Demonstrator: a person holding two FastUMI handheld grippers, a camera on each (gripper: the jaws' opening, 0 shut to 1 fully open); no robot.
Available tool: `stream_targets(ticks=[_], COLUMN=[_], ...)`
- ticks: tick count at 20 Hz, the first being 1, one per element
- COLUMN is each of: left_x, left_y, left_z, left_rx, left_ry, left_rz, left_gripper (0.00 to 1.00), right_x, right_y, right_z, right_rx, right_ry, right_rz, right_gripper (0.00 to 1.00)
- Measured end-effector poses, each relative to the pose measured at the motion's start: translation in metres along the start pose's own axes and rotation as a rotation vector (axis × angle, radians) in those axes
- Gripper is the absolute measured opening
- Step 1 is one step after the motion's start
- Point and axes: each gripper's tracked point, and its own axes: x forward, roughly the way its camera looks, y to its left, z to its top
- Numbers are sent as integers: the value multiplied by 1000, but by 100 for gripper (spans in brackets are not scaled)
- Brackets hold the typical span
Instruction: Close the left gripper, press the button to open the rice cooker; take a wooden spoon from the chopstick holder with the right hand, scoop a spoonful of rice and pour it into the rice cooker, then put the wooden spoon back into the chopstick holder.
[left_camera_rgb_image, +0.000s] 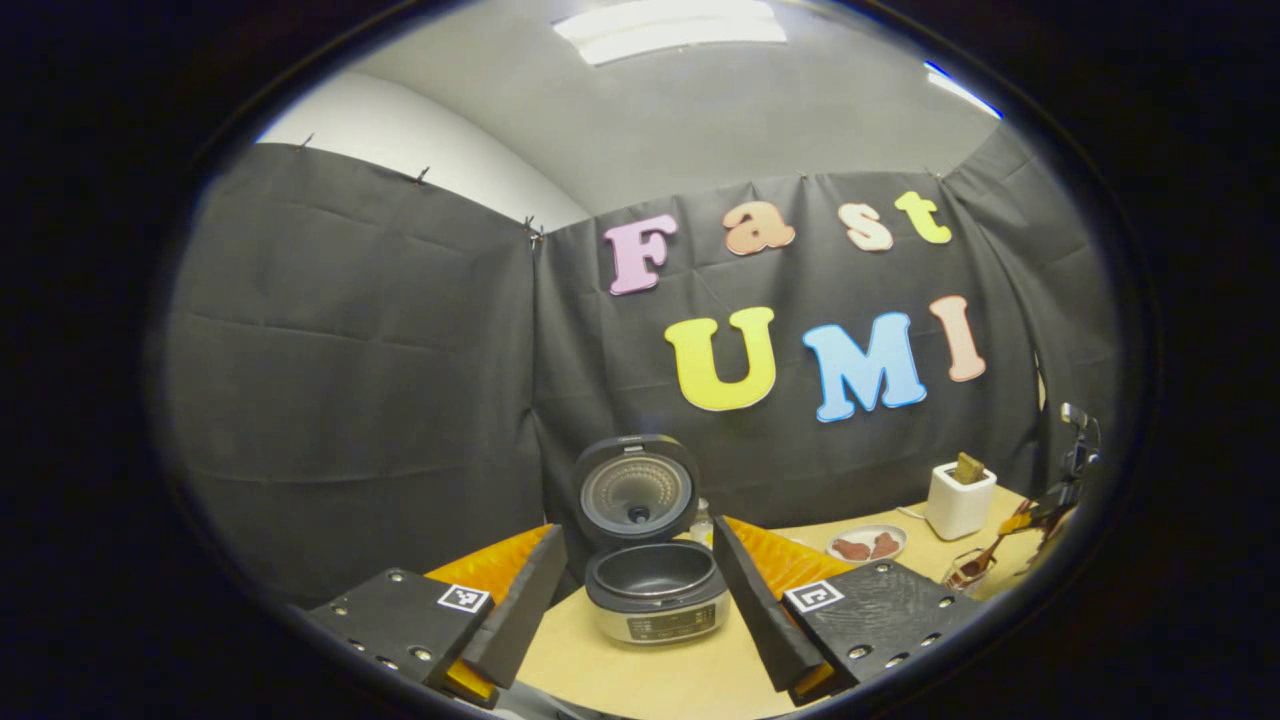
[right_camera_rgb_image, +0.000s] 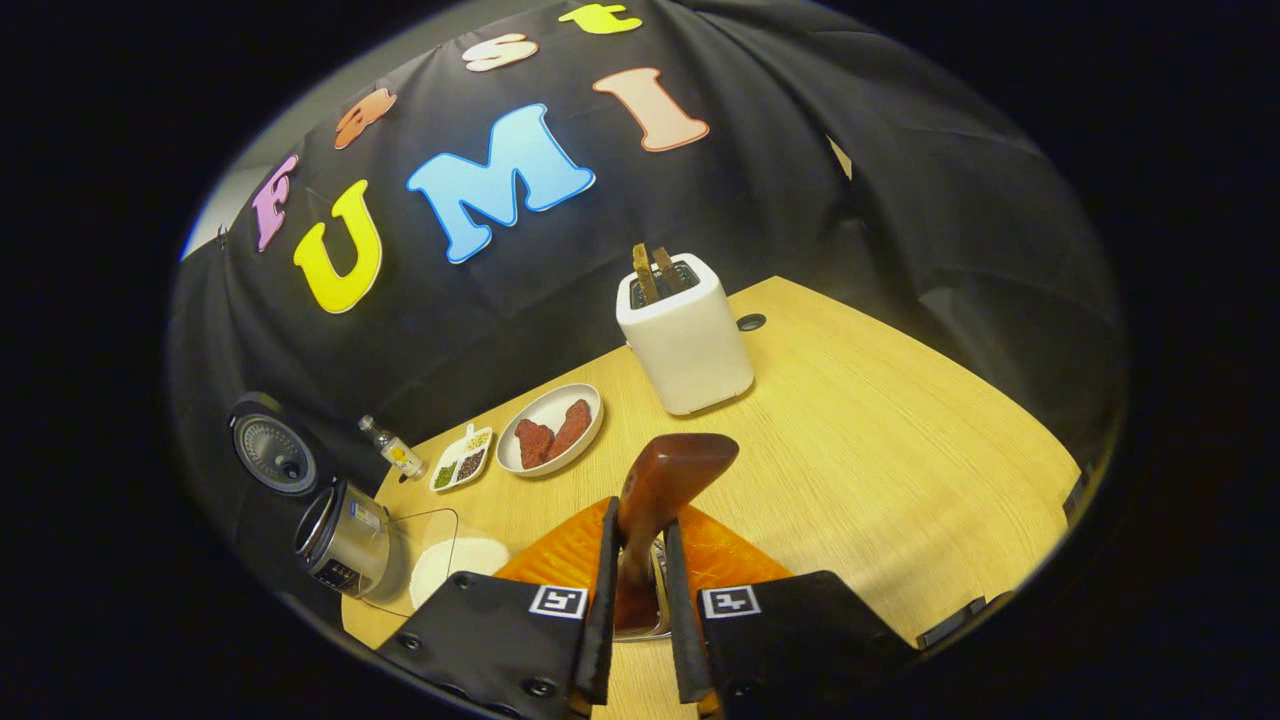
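place: staged kitchen booth | walls: black cloth (left_camera_rgb_image: 350, 380) pinned up, plain grey ceiling with a light panel (left_camera_rgb_image: 670, 25) above | surface: pale wooden desk (right_camera_rgb_image: 880, 450) | kitchen items: open rice cooker (left_camera_rgb_image: 655, 590), white toaster (right_camera_rgb_image: 685, 335), plate of food (right_camera_rgb_image: 550, 430), small seasoning dish (right_camera_rgb_image: 461, 458)

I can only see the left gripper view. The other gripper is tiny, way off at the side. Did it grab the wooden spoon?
Observer: Yes. In the right gripper view the right gripper is shut on the wooden spoon, with both fingers pressing on it.
Operator: Where's the rice? I can't find it.
Observer: White rice lies in a clear container right beside the rice cooker.
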Motion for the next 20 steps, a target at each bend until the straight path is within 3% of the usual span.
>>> stream_targets(ticks=[1,2,3,4,8,15,20], left_x=[1,2,3,5,12,29,43], left_y=[1,2,4,7,16,36,57], left_z=[-1,-1,-2,-3,-1,-5,-17], left_rx=[-4,-9,-14,-19,-31,-73,-106], left_ry=[0,1,2,2,-9,-24,-10], left_rz=[-1,-3,-4,-5,-14,-41,-60], left_gripper=[89,89,91,89,89,89,89], right_x=[-2,-1,0,-5,-17,-49,-66], right_y=[3,5,3,4,14,54,108], right_z=[1,1,2,4,15,63,81], right_rx=[21,33,39,34,-20,-144,-194], right_ry=[6,13,3,1,-40,-193,-270], right_rz=[4,13,-6,-5,-22,-37,6], right_gripper=[27,14,17,9,5,9,9])
